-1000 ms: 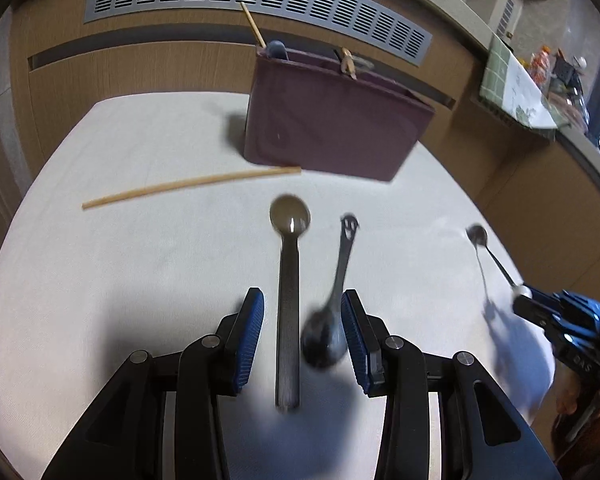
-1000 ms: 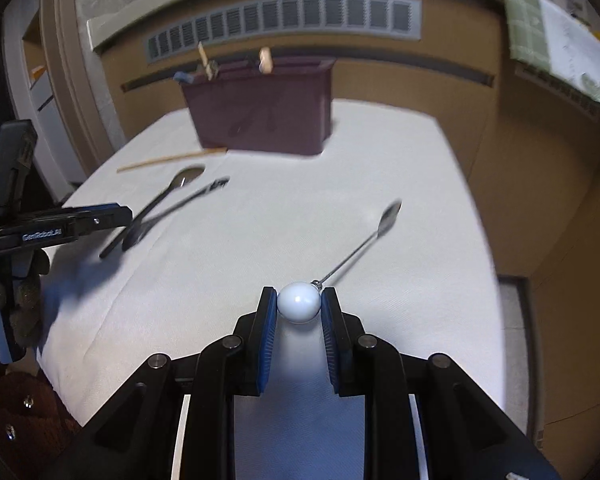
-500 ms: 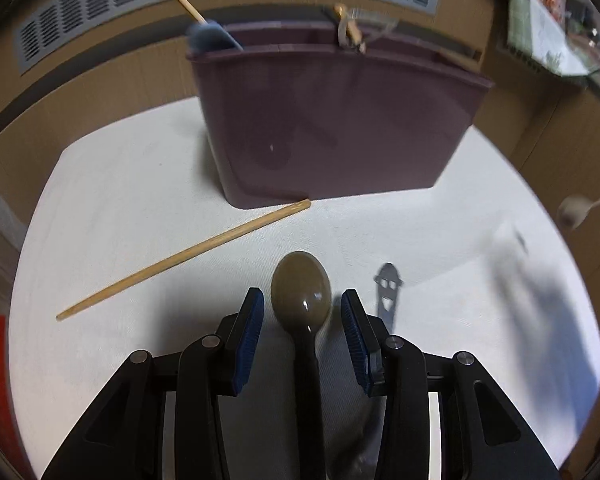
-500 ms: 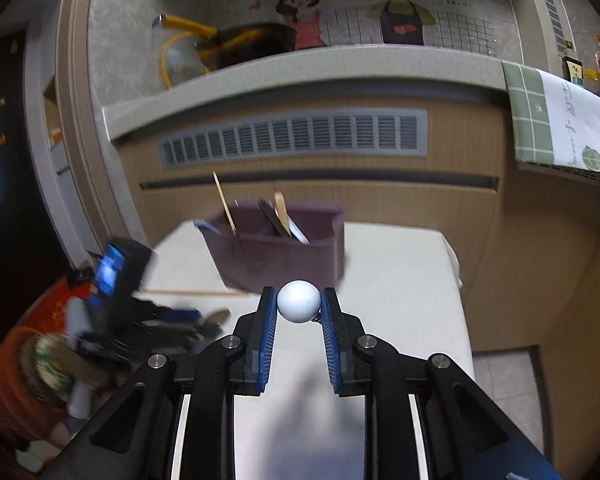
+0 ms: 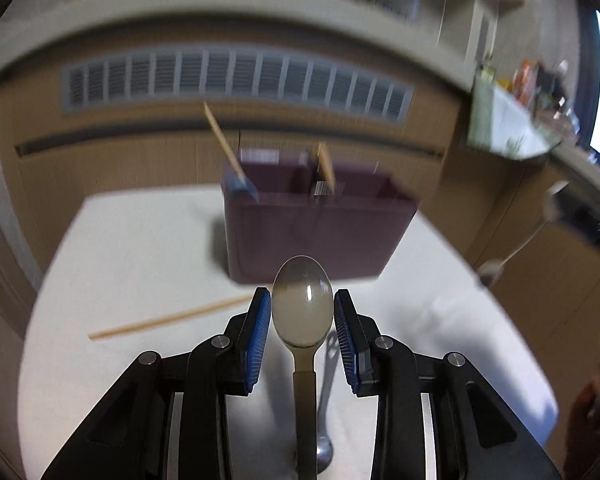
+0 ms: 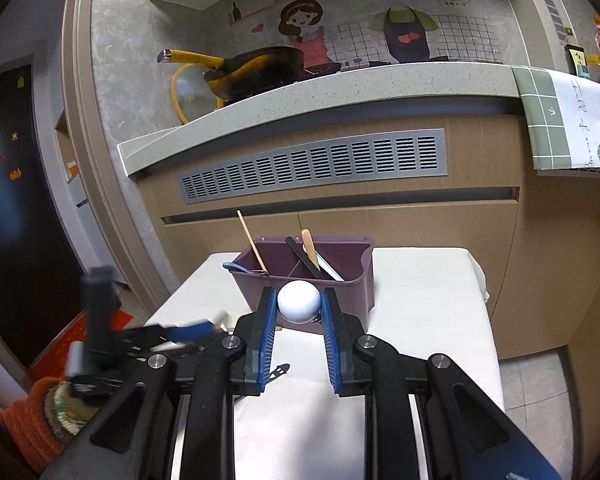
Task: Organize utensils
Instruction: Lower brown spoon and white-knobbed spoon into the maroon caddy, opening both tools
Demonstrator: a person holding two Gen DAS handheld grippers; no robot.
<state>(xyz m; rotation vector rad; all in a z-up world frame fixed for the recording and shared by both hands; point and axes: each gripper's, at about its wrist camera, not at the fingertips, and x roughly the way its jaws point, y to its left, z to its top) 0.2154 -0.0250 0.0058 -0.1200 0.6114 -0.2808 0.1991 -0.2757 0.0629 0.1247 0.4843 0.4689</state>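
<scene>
My left gripper (image 5: 302, 316) clamps a brown spoon (image 5: 302, 308); my right gripper (image 6: 299, 312) clamps a white-knobbed spoon (image 6: 299, 301), both aloft before the bin (image 6: 340, 284) at the counter's far edge. Risk: long handles catching its rim.

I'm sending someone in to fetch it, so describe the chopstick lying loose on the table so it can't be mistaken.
Find the white-covered table with the purple utensil bin standing on it. The loose chopstick lies flat on the cloth in front of the bin's left corner, angled. Unlike the wooden stick standing up out of the bin, it is lying down, outside it.
</scene>
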